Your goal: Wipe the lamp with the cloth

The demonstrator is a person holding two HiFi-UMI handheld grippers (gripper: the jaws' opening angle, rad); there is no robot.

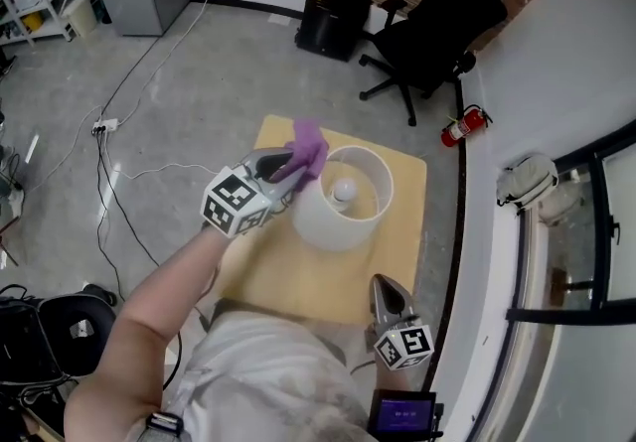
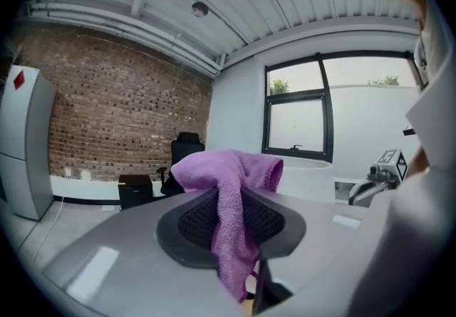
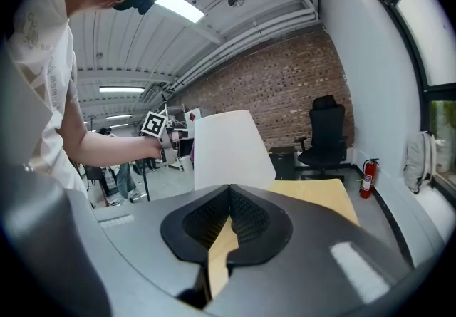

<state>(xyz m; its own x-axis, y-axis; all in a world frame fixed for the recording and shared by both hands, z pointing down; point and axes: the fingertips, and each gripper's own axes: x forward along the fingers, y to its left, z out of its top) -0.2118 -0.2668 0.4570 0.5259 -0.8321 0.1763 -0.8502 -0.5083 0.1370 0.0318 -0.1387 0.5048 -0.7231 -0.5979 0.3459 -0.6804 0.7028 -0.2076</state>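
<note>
Step in hand: wiping the lamp shade, with the cloth at the rim.

1. Left gripper (image 1: 288,172): I am clamping the purple cloth (image 2: 229,173) between its jaws. In the left gripper view the fabric is bunching above the pads and trailing down between them, so the grip looks secure.
2. Cloth position: in the head view the cloth is lying against the top rim of the lamp (image 1: 328,223), on the rim's far-left side. Whether it is pressing on the shade or only brushing it, I cannot tell.
3. Lamp: it is standing upright on the wooden table (image 1: 288,281), with the bulb (image 1: 343,192) showing inside the open top of the white shade.
4. Right gripper (image 3: 229,196): I am keeping it on the near-right side of the lamp, well apart from the shade. Its jaws are meeting at the tips with nothing between them.

Next move, as I am judging it: I am planning to draw the cloth around the rim or down the outer wall of the shade with light, even pressure. The shade looks light, so a hard sideways push could tip the lamp. Bringing the idle right gripper in to steady the lamp from the opposite side may be worthwhile before I am pressing harder.
</note>
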